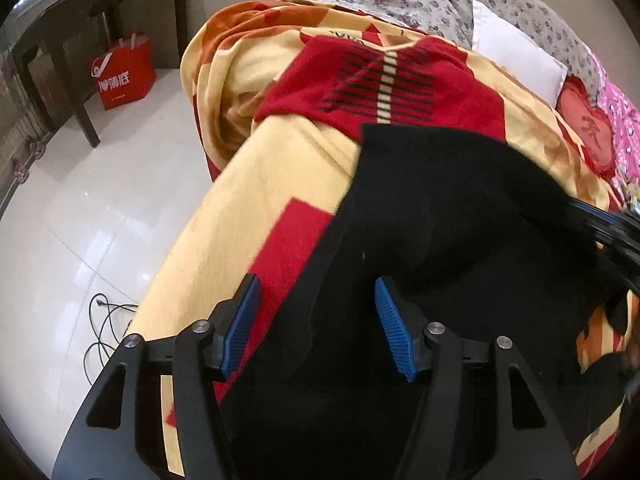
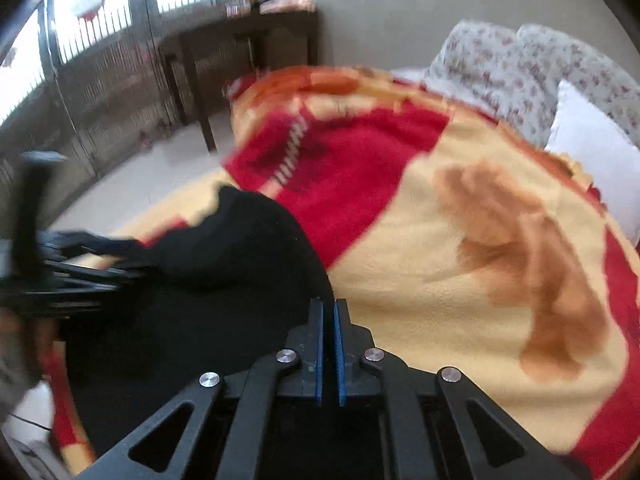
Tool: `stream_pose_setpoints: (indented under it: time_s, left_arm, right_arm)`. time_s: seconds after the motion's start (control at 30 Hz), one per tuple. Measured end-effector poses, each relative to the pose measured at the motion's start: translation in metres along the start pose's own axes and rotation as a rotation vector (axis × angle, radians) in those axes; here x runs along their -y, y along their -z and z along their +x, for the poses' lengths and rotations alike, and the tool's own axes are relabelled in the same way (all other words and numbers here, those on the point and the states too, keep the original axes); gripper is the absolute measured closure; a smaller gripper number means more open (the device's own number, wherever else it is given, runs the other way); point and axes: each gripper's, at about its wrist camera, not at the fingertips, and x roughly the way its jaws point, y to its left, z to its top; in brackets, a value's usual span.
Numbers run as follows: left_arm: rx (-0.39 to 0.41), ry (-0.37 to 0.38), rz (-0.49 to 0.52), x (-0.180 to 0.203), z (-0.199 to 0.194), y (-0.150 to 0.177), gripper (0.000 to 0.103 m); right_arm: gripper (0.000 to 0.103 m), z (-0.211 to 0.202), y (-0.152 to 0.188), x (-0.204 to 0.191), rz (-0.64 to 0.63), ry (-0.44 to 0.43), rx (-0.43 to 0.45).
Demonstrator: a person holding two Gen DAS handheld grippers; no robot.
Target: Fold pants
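Pants (image 1: 432,216): black, laid on the blanket at the near side of the bed; one edge is raised towards the right hand-held gripper.
Blanket (image 1: 280,168): yellow and red, spread over the bed.
Left hand-held gripper (image 1: 316,328): blue pads spread wide above the pants; no cloth is pressed between them.
Right hand-held gripper (image 2: 329,344): pads pressed together, with only a thin slit seen between them; nothing is seen between the pads in its own view; whether cloth is pinched cannot be told.
Pillow (image 1: 516,60): white, at the far end of the bed.
Bag (image 1: 124,72): red, stood on the floor beside a dark bench (image 1: 80,12).
Cable (image 1: 104,320): black, on the tiled floor.
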Motion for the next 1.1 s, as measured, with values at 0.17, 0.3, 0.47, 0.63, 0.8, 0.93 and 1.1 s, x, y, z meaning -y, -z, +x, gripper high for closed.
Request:
stream_pose_setpoints:
  time_s: [0.17, 0.3, 0.47, 0.63, 0.8, 0.93, 1.1]
  left_arm:
    - [0.067, 0.01, -0.091, -0.03, -0.031, -0.002, 0.044]
    - [0.135, -0.006, -0.161, -0.069, -0.069, 0.007, 0.044]
    - [0.19, -0.039, -0.227, -0.106, -0.109, 0.021, 0.044]
    - [0.198, 0.002, -0.163, -0.09, -0.126, 0.037, 0.044]
    - [0.125, 0.043, -0.085, -0.06, -0.105, 0.048, 0.044]
    - [0.074, 0.054, -0.051, -0.037, -0.083, 0.054, 0.044]
    - [0.077, 0.054, 0.003, -0.012, -0.073, 0.057, 0.044]
  right_arm:
    - [0.099, -0.083, 0.018, -0.061, -0.02, -0.037, 0.132]
    - [0.099, -0.093, 0.062, -0.123, 0.021, -0.15, 0.131]
    - [0.098, -0.032, 0.103, -0.158, 0.086, -0.138, 0.03]
    - [0.094, -0.026, 0.107, -0.158, 0.091, -0.162, -0.052]
    - [0.074, -0.084, 0.1, -0.113, 0.206, -0.08, 0.101]
    - [0.063, -0.078, 0.099, -0.068, 0.307, 0.088, 0.061]
    - [0.063, -0.057, 0.107, -0.014, 0.502, 0.093, 0.025]
